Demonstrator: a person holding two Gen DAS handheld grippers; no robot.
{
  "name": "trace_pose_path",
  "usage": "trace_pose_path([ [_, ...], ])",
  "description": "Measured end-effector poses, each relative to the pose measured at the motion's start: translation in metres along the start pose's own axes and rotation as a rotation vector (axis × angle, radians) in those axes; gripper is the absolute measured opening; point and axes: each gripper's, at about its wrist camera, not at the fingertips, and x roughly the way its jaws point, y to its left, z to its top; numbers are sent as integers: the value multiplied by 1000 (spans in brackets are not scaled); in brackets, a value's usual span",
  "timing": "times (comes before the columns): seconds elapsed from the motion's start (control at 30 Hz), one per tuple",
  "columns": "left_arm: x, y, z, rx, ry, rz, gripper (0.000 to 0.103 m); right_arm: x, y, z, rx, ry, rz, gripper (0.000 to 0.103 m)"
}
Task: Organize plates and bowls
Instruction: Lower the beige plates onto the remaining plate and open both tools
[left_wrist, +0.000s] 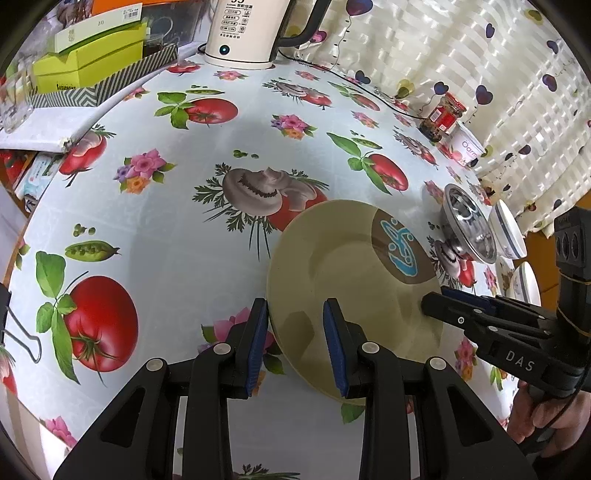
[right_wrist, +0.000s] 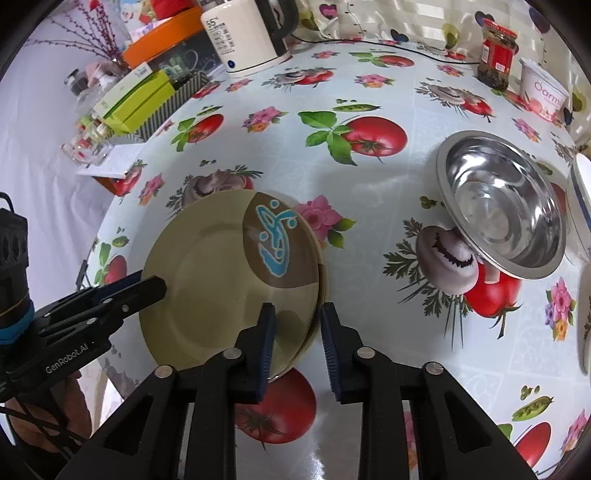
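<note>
Blue rubber pads line both grippers, and each pair straddles the rim of the tan plate (right_wrist: 221, 280). The right gripper (right_wrist: 297, 325) has its jaws parted around the plate's near right edge with a clear gap on the outer side, so nothing is pinched. The left gripper (left_wrist: 295, 332) likewise stands part open across the opposite rim, its pads not pressing.

The plate seems to sit on a second one of the same colour, the lower rim peeking out at the right in the right wrist view; the pair lies flat on the vegetable-print tablecloth (right_wrist: 369, 206).

The likely trouble, as I judge it: if either gripper closes carelessly it may catch only the top rim or both rims unevenly, and a glazed plate gripped at one edge can tip or slip. Two grippers pulling at once could also drag the stack.

To the right, the steel bowl (right_wrist: 506, 206) stands near, with a white bowl (left_wrist: 508, 232) just beyond it, so a sideways swing that way risks a knock. The middle of the table, up to the kettle (right_wrist: 243, 37), is open, and the table edge runs close behind the left gripper.
</note>
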Motion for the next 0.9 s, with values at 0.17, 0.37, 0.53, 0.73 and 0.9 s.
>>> trace_pose_path([
  [0.17, -5, 5, 0, -11, -11, 8, 31, -2, -4, -1, 15, -7, 12, 23],
  [0.37, -21, -2, 4, 2, -52, 1, 32, -19, -5, -6, 14, -40, 4, 23],
  [0.53, -35, -20, 9, 49, -91, -4, 31, -42, -3, -11, -4, -100, -10, 24],
  [0.73, -42, -47, 13, 113, -122, -6, 32, -71, -9, -20, -2, -169, -28, 24],
  [0.9, -49, -70, 11, 171, -141, -14, 31, -95, -16, -29, 10, -222, -41, 24],
])
